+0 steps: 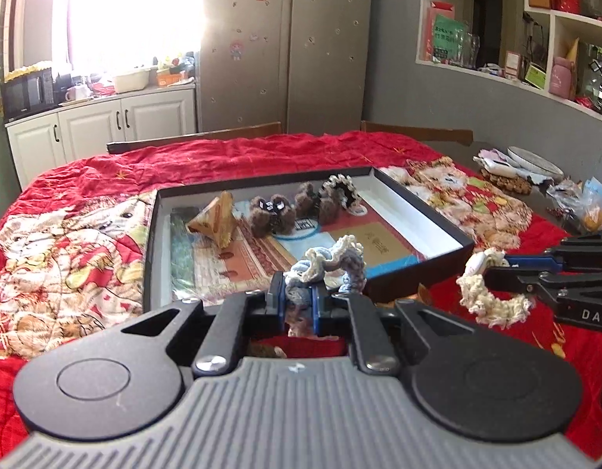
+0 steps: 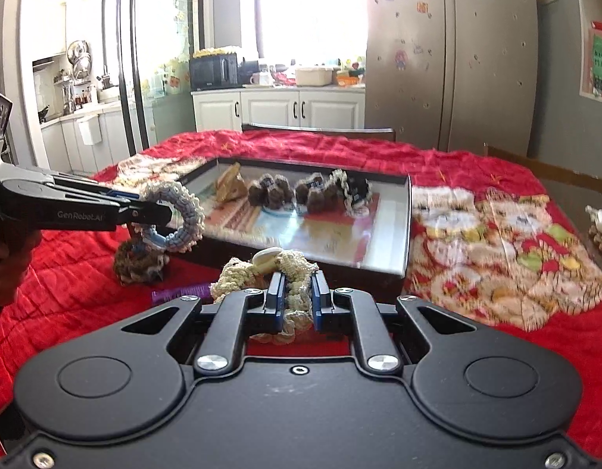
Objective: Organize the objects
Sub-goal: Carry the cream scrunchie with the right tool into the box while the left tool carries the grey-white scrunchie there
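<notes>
Two handheld grippers, each clenched on a crocheted hair scrunchie, are raised above a desk draped in a red quilt point(image 1: 230, 156). Left gripper point(image 1: 297, 299): its blue-padded jaws pinch the blue-grey scrunchie with cream edging point(image 1: 332, 262), which loops upward and to the right of the pads; in the right wrist view the same ring hangs clear of the cloth, in front of the near left corner of the tray. Right gripper point(image 2: 297, 297): its jaws clamp the cream scrunchie point(image 2: 261, 273), which carries a pale oval bead on top; from the left wrist view this scrunchie droops as a half ring below the fingertips, clear of the quilt. Beyond both grippers lies a shallow black tray point(image 1: 418, 203) with a white inner wall and a patterned paper floor. Inside it, along the far side, stand a tan triangular pouch point(image 1: 218, 219), several fuzzy brown scrunchies point(image 1: 269, 215) and a black-and-white ruffled scrunchie point(image 1: 342, 187). On the quilt in front of the tray's near left corner rest one brown fuzzy scrunchie point(image 2: 138, 262) and, just beside it, a purple ribbed item point(image 2: 179, 293), partly hidden. A hand point(image 2: 6, 262) grips the left gripper's handle at the left edge of the right wrist view.
</notes>
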A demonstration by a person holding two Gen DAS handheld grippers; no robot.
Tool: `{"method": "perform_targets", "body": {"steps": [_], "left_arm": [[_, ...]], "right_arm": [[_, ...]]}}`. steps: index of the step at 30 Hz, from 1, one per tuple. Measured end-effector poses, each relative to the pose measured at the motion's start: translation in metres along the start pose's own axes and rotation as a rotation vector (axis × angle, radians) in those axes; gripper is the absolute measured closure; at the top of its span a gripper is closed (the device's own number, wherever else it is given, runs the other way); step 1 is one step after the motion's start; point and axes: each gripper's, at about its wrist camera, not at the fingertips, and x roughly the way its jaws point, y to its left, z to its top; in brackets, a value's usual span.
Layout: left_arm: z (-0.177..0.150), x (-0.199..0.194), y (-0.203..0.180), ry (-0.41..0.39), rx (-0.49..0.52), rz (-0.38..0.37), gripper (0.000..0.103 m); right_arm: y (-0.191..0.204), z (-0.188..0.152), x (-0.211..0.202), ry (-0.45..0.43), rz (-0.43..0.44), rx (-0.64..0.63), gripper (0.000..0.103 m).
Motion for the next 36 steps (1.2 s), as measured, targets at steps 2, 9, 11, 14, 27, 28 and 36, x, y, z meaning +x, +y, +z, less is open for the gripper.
{"method": "perform_targets", "body": {"steps": [2, 9, 11, 14, 27, 28, 36], "left_arm": [[0.004, 0.000, 0.003, -0.007, -0.006, 0.013, 0.088], [0.020, 0.004, 0.018, -0.030, -0.035, 0.064, 0.087], [0.024, 0.008, 0.024, -0.034, -0.046, 0.078, 0.087], [0.029, 0.012, 0.033, -0.044, -0.079, 0.093, 0.087], [0.041, 0.037, 0.051, -0.049, -0.123, 0.148, 0.087], [0.041, 0.039, 0.052, -0.047, -0.125, 0.153, 0.087], [0.037, 0.060, 0.063, -0.013, -0.160, 0.157, 0.087]], "right_arm": [[0.002, 0.007, 0.001, -0.016, -0.003, -0.008, 0.090], [0.007, 0.038, 0.013, -0.057, 0.008, -0.013, 0.090], [0.011, 0.047, 0.019, -0.064, 0.005, -0.029, 0.090], [0.018, 0.058, 0.030, -0.069, 0.004, -0.045, 0.090], [0.014, 0.079, 0.087, -0.054, -0.013, 0.041, 0.090], [0.013, 0.080, 0.092, -0.049, -0.015, 0.050, 0.090], [0.021, 0.081, 0.131, -0.014, -0.020, 0.050, 0.090]]}}
